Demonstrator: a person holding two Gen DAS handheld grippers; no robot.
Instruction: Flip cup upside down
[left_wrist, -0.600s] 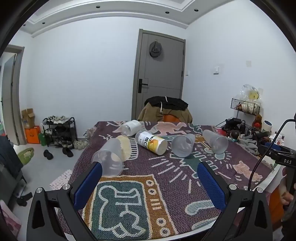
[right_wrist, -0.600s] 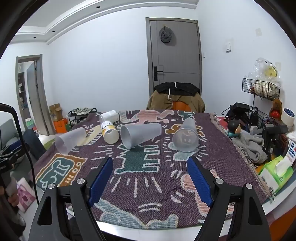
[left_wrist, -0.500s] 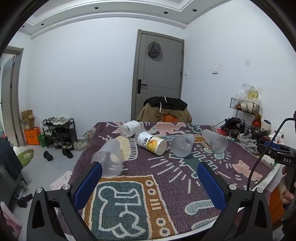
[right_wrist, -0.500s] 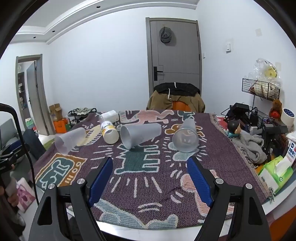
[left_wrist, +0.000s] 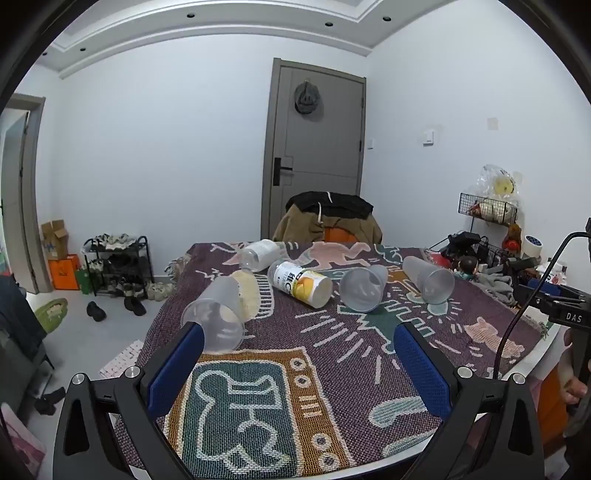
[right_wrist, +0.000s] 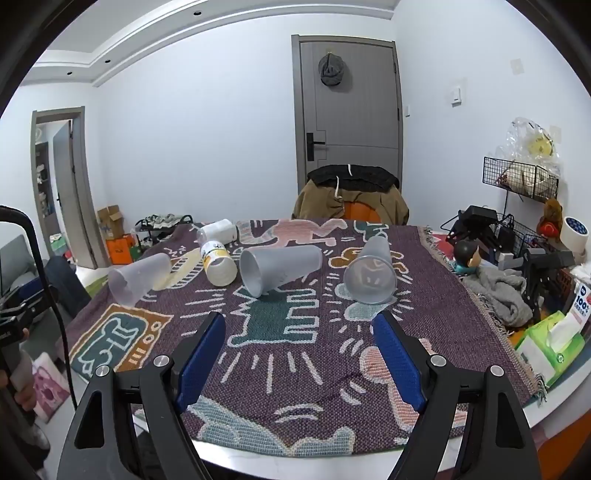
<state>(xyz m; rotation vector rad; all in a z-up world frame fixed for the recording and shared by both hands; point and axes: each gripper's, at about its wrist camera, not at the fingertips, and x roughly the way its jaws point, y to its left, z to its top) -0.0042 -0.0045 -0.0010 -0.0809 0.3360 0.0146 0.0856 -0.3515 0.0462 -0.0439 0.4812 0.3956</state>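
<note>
three cups (right_wrist: 280, 268) lying, two bottles (right_wrist: 218, 260)

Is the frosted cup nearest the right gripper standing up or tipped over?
Tipped over: the cup lies on its side on the blanket, mouth facing the camera.

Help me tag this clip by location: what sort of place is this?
Most likely a lived-in room of a home, not a lab. A table with a patterned woven cloth holds tipped-over plastic cups, a shoe rack stands by the wall, and a jacket is draped over a chair before the grey door.
</note>
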